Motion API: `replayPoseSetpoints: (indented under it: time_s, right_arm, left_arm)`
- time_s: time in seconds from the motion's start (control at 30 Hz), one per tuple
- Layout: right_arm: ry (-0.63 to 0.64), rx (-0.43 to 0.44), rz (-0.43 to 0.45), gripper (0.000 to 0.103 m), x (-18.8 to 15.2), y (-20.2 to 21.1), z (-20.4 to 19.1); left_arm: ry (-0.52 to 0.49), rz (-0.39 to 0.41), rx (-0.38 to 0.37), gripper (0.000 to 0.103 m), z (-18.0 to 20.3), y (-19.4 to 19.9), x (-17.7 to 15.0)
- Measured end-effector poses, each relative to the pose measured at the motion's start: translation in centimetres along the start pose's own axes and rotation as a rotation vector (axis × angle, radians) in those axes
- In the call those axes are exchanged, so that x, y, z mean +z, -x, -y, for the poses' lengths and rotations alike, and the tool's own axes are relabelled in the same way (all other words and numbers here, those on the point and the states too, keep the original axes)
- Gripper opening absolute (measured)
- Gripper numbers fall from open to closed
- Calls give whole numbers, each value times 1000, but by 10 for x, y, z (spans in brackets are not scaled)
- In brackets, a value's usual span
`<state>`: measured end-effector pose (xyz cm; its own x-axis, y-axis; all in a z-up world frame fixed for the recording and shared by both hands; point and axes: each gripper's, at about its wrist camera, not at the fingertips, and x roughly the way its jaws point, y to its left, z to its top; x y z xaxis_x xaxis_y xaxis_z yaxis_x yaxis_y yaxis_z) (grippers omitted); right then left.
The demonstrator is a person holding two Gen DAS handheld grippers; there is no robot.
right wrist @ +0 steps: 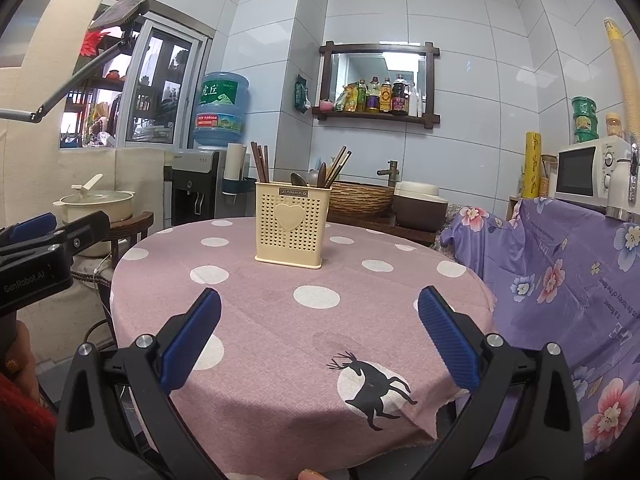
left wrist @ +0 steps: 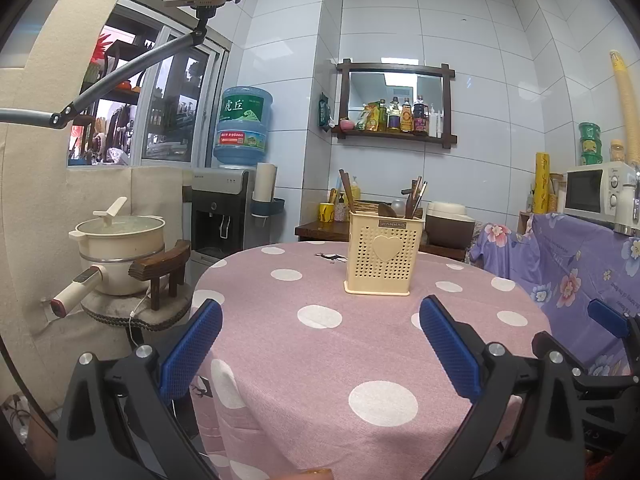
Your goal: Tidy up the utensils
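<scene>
A cream perforated utensil holder (left wrist: pixel 383 252) with a heart on its front stands upright on the round table (left wrist: pixel 320 360), toward its far side. The same utensil holder (right wrist: pixel 293 226) holds dark chopsticks (right wrist: pixel 260 162) on the left, spoons (right wrist: pixel 304 180) in the middle and more chopsticks on the right. My left gripper (left wrist: pixel 320 344) hovers open over the near table edge, nothing between its blue pads. My right gripper (right wrist: pixel 320 336) is open and empty too, well short of the holder. The left gripper's body (right wrist: pixel 36 256) shows at the left edge of the right wrist view.
The table (right wrist: pixel 280 320) wears a pink polka-dot cloth with a deer print (right wrist: pixel 376 388). A cream pot (left wrist: pixel 120 248) sits on a stool at left, a water dispenser (left wrist: pixel 228 208) behind it. A purple floral cover (right wrist: pixel 560 280) and microwave (right wrist: pixel 588 172) stand at right.
</scene>
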<state>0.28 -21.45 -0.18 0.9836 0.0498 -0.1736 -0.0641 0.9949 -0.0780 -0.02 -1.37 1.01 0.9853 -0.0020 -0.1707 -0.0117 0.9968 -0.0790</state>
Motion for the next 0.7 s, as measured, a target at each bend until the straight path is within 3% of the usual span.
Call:
replayPoseSetpoints:
  time_s: [0.7]
  right_arm:
    - [-9, 1, -23, 97, -2, -3, 3]
  left_arm:
    - [10, -12, 6, 98, -5, 0, -1]
